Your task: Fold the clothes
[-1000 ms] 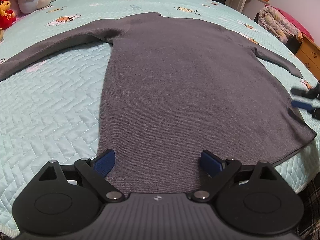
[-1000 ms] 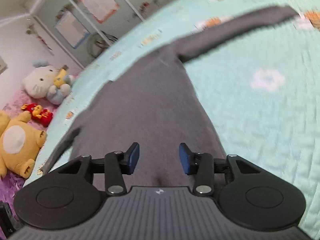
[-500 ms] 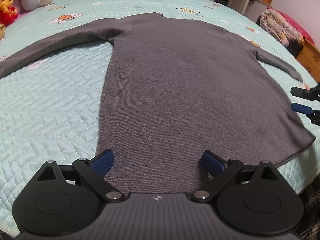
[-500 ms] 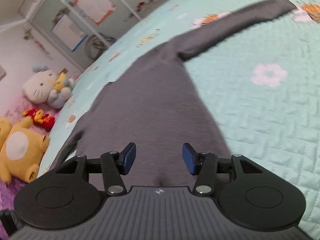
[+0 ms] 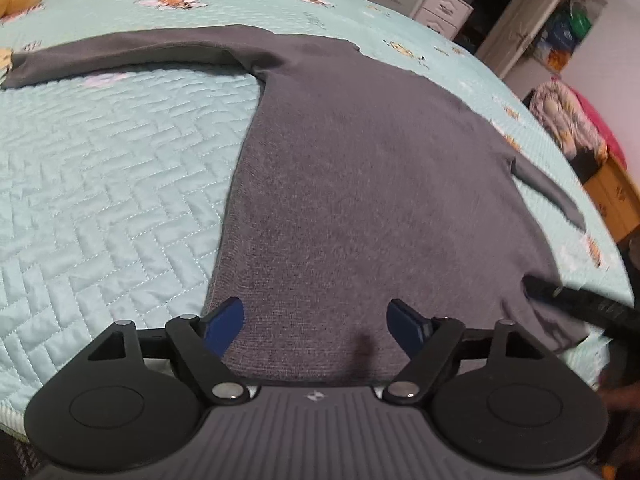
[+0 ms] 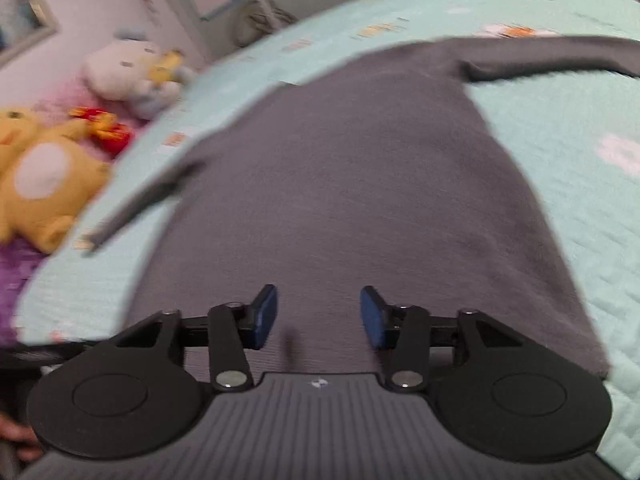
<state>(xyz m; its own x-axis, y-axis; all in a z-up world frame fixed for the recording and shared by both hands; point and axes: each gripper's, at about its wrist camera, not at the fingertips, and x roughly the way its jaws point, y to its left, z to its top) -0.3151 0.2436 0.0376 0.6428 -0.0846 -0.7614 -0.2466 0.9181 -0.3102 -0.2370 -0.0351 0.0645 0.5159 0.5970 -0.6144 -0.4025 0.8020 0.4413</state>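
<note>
sweater: we see the grey sweater [image 5: 360,184] flat on the teal quilt [image 5: 112,184], sleeves spread to both sides, hem nearest us
left gripper: ours [image 5: 316,320] sits over the hem near its left corner, jaws apart and closing, pads clear of the fabric
right gripper: ours [image 6: 318,316] sits over the hem, jaws half apart and closing, nothing pinched
background: plush toys [image 6: 44,172] beside the bed, blurred

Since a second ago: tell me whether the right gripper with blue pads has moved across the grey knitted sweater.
Yes. In the left wrist view the right gripper has come inward from the bed's edge over the sweater's hem corner. Its jaws are closing, no cloth visibly pinched.
</note>
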